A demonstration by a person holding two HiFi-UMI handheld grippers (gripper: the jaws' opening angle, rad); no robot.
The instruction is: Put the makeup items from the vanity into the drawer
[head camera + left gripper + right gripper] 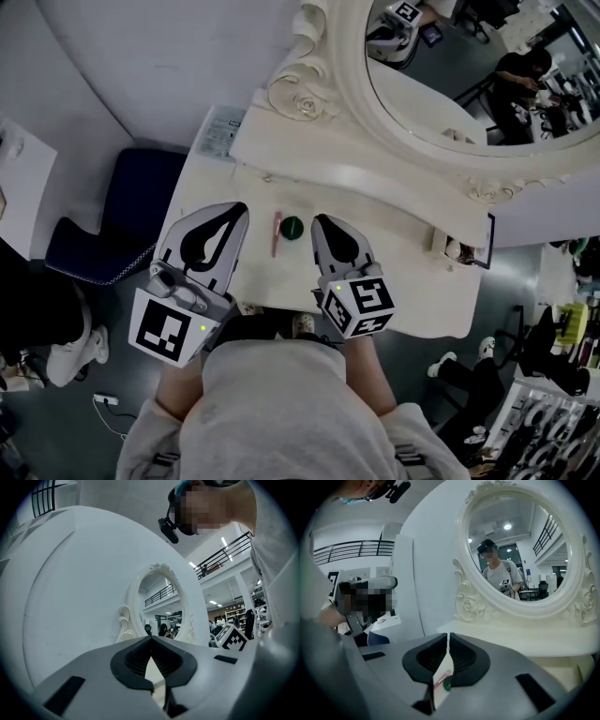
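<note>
Cream vanity top point(412, 262) under the oval mirror point(450, 84), and both claws are clenched on nothing: left gripper point(236, 212) and right gripper point(324, 223) hover above its front half. Between their tips, left of centre, a pink stick point(277, 232) lies just beside a green round pot point(292, 227).

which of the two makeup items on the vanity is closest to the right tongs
The small round green item, lying just left of the right tongs; the slim pink stick lies beyond it, farther left.
</note>
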